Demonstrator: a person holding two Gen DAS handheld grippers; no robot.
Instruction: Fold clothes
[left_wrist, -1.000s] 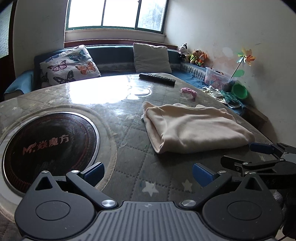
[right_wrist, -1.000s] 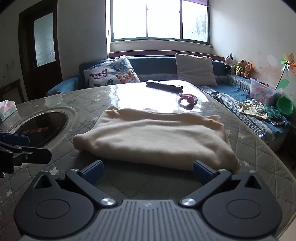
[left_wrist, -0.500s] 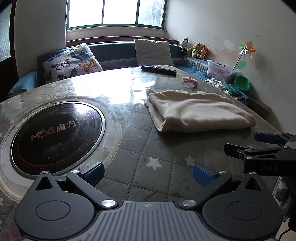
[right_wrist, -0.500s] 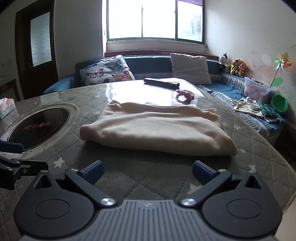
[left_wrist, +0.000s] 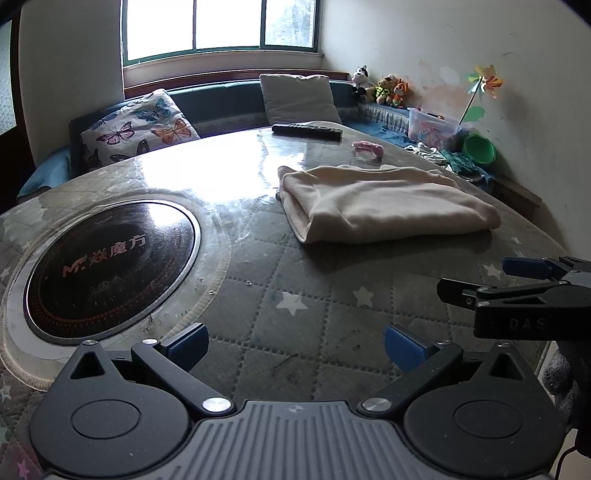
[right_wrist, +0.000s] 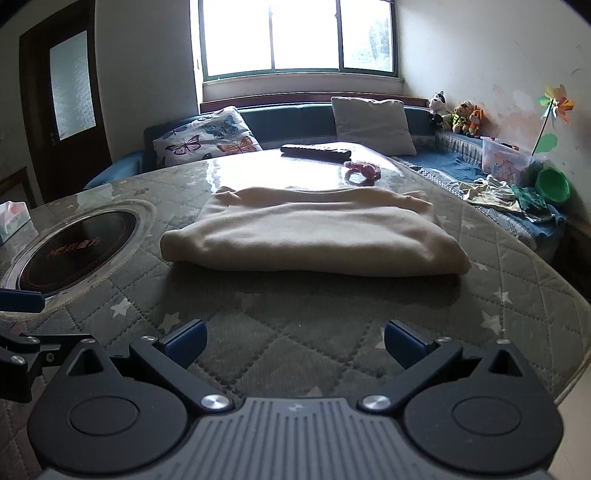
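A cream garment (left_wrist: 384, 201) lies folded into a flat rectangle on the quilted table; it also shows in the right wrist view (right_wrist: 310, 232). My left gripper (left_wrist: 295, 345) is open and empty, well short of the garment and to its left. My right gripper (right_wrist: 293, 341) is open and empty, in front of the garment's near edge. The right gripper also shows from the side in the left wrist view (left_wrist: 517, 291). Neither gripper touches the cloth.
A round black cooktop (left_wrist: 107, 269) is set into the table at the left. A remote (left_wrist: 306, 130) and a pink hair tie (left_wrist: 367, 147) lie beyond the garment. A tissue box (right_wrist: 13, 219) stands at the far left. A cushioned bench (right_wrist: 306, 114) rings the table.
Both grippers have drawn back from the folded garment toward the table's near edge. The garment has not moved. Both stay open.
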